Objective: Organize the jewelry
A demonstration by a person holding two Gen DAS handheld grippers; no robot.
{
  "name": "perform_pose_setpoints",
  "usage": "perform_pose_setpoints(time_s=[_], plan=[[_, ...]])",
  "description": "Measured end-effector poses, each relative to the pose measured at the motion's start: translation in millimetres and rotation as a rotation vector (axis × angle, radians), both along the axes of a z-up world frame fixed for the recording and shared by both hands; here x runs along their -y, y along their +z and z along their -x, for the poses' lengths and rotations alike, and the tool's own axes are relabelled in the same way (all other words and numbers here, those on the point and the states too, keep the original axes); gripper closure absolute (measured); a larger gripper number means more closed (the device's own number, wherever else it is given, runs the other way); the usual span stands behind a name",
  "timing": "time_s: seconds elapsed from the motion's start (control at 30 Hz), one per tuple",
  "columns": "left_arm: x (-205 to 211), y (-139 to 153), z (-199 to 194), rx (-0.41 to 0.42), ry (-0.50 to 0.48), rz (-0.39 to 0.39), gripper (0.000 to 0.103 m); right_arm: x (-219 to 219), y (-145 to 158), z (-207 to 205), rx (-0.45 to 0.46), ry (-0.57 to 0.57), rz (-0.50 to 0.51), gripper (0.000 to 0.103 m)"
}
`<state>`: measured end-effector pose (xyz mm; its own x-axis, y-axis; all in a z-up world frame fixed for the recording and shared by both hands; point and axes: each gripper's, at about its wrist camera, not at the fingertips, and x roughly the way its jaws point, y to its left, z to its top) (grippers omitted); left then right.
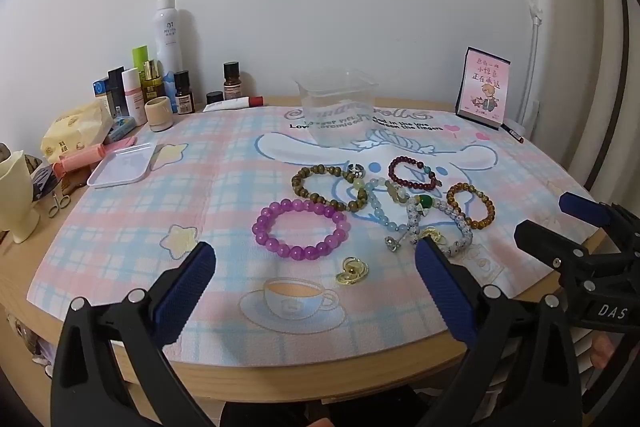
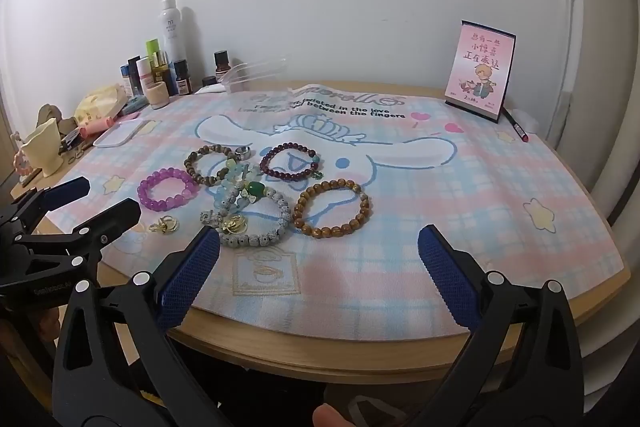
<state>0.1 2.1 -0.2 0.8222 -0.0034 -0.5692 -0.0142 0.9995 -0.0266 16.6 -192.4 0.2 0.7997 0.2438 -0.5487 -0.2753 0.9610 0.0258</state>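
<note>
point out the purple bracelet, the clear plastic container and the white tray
purple bracelet [image 1: 301,229], left wrist view, on a front bead
clear plastic container [image 1: 340,107], left wrist view, on its front wall
white tray [image 1: 120,167], left wrist view, on its bare floor

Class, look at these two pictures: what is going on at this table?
A person holds a gripper in each hand over a cartoon mat. The left gripper and right gripper are both open and empty. Bead bracelets, among them a purple bracelet, lie loose on the mat. The clear container behind them looks empty, so sorting hasn't begun.
</note>
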Motion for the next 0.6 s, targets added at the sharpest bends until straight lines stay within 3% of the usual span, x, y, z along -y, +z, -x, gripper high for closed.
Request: perform_pose_setpoints(time_s=[0.6], plan=[[-1.0, 5.0, 3.1, 0.011, -0.002, -0.001, 0.005, 0.0, 0.4, 1.6, 0.004, -0.008, -0.012, 0.008]])
